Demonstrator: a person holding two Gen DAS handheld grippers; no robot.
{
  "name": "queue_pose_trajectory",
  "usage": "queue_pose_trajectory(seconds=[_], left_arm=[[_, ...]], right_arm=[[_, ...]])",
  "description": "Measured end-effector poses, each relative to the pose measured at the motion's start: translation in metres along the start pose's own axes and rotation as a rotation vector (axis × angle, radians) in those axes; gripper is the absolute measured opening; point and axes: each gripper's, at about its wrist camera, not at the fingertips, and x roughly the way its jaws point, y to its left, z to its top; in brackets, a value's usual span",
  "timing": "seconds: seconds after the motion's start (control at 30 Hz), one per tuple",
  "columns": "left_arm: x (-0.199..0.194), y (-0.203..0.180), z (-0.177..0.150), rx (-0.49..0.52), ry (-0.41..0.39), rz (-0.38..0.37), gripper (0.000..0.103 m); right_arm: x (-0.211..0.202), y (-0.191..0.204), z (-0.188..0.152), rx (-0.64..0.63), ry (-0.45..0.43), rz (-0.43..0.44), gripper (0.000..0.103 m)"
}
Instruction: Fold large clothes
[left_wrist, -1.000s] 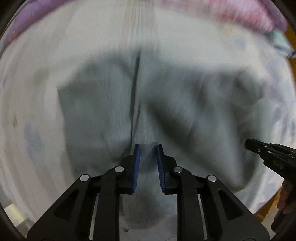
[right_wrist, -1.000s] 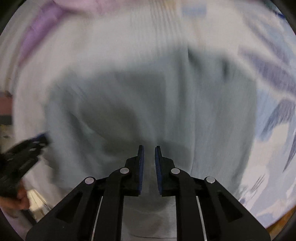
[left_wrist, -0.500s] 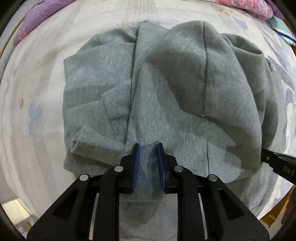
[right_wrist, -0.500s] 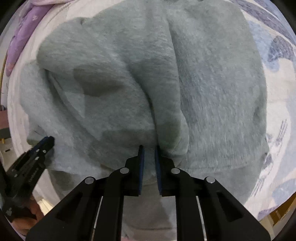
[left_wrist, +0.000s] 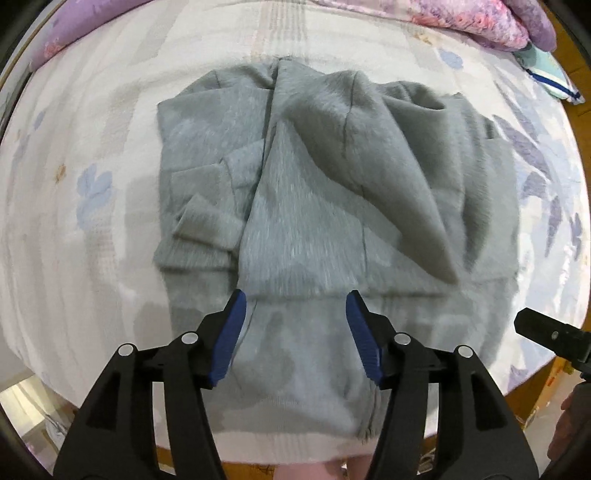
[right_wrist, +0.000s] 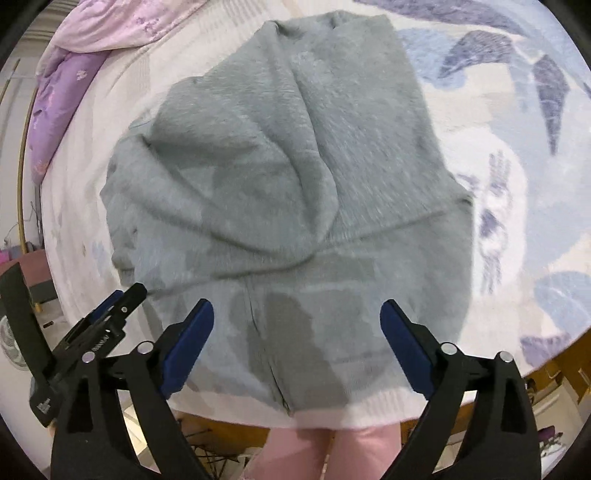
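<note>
Open sheet ringed the folded pile

The grey sweatshirt (left_wrist: 332, 206) lay bunched mid-bed, its raised folds the only bulk under the left gripper (left_wrist: 295, 306) and right gripper (right_wrist: 297, 314), whose jaws had just been opening with nothing between them. Bare bedsheet (left_wrist: 92, 221) left passage on both sides; the purple quilt (left_wrist: 480, 22) blocked the far edge, near a striped cloth (left_wrist: 550, 74).

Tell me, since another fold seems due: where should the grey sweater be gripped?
Probably the near ribbed hem of the grey sweater, from above at the bed edge: it lies flat, straight and uncovered there.
</note>
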Motion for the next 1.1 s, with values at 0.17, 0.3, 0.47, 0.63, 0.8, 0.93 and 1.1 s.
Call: queue_pose_trajectory(seconds=[0.17,0.3,0.47,0.63,0.8,0.93,1.1], left_arm=[[-0.035,-0.011,-0.027,0.052,0.000,0.010,0.062],[-0.062,-0.009,-0.046,0.053,-0.008,0.000,0.063],[-0.092,-0.004,-0.061,0.062,-0.038,-0.028,0.064],[-0.122,0.000,-0.071,0.056,-0.121,-0.056,0.064],[-0.140,0.000,-0.077,0.047,-0.178,-0.043,0.064],[-0.152,-0.004,-0.078,0.023,-0.249,-0.061,0.068],[-0.161,-0.012,-0.075,-0.040,-0.300,-0.072,0.072]], right_arm=[[-0.028,0.009,-0.035,-0.014,-0.027,-0.010,0.092],[-0.050,0.022,-0.057,-0.025,-0.051,-0.024,0.093],[-0.079,0.026,-0.095,0.024,-0.095,0.003,0.093],[-0.099,0.029,-0.109,0.025,-0.134,0.019,0.093],[-0.114,0.031,-0.110,-0.008,-0.175,0.016,0.094],[-0.117,0.026,-0.103,-0.050,-0.197,0.039,0.094],[-0.119,0.012,-0.085,-0.098,-0.177,0.059,0.094]])
